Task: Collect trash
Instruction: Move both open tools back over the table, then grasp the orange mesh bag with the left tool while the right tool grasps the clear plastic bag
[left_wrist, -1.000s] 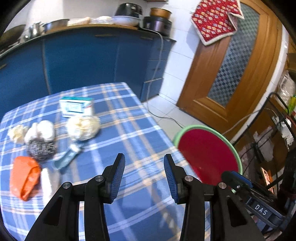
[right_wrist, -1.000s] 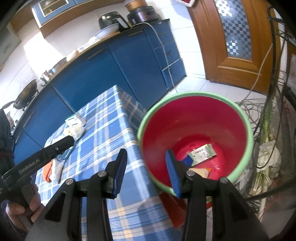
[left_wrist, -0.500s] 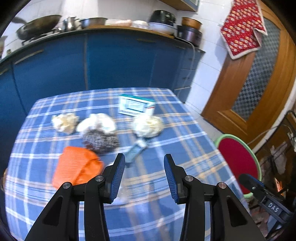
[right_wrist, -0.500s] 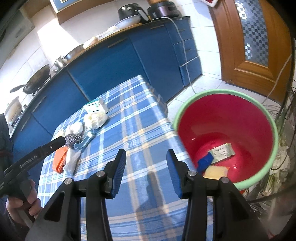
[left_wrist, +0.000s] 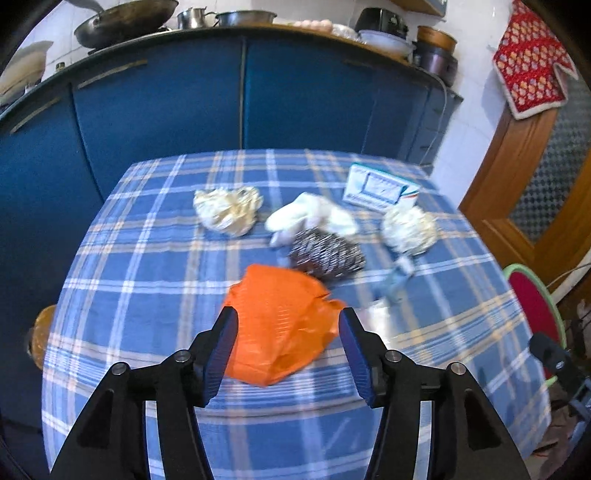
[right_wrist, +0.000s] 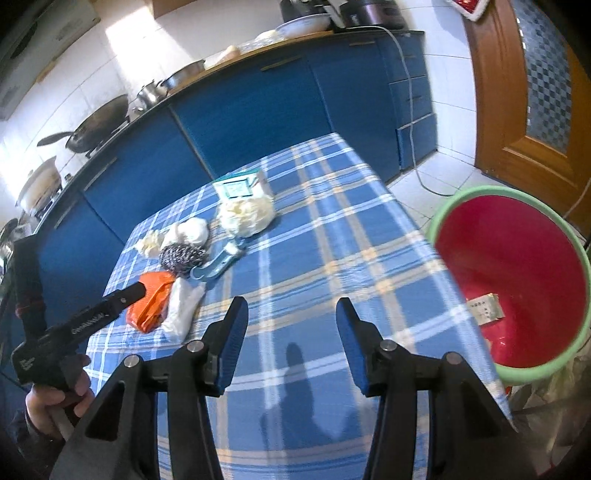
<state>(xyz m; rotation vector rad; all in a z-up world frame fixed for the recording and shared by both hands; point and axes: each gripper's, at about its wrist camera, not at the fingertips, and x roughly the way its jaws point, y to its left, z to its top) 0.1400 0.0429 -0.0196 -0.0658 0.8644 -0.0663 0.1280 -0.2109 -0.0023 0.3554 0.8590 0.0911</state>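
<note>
in red bin (right_wrist: 517, 258): flat wrapper (right_wrist: 483, 308) on bottom

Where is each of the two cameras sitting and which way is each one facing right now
Left wrist: sits on the left gripper, looking along its open fingers at the orange bag on the checked table; only the fingers show.
Right wrist: sits on the right gripper, open, looking across the table with the red bin to its right; the left gripper and the person's hand show.
Shared: orange bag, steel scourer, box, bin.
</note>
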